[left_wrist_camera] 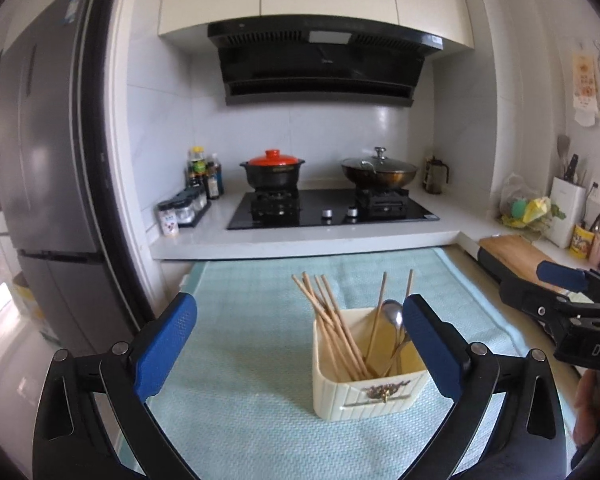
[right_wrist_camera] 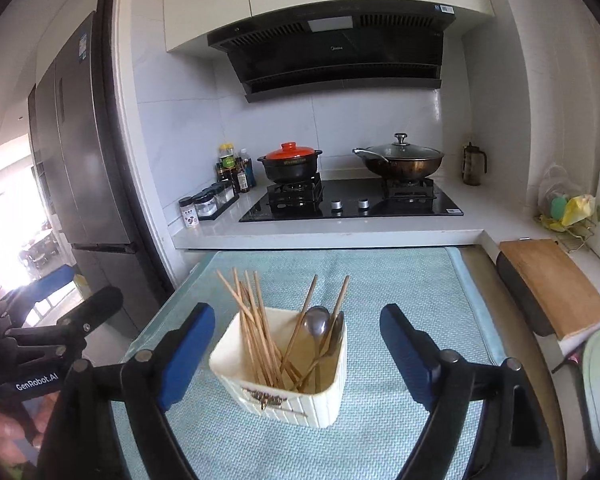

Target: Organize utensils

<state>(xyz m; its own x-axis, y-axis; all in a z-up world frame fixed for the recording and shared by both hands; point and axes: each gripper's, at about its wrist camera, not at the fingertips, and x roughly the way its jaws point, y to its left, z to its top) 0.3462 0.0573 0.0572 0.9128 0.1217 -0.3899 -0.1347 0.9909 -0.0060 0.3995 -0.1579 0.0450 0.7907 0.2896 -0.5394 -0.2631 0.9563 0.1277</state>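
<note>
Teal mat [left_wrist_camera: 240, 380] on table; stove counter [left_wrist_camera: 300, 240] behind.

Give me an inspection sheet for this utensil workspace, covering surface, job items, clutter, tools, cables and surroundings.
Surface: light blue mat covers the table.
Job's things: cream holder stands on the mat, holding wooden chopsticks leaning left and metal spoons to the right.
Clutter: nothing seen on the mat besides the holder.
Grippers: left tool open and empty; right tool open and empty, holder in front of its fingers, untouched.
Cables: nothing seen.
Surroundings: stove with orange-lidded pot and lidded wok, cutting board, fridge.
</note>
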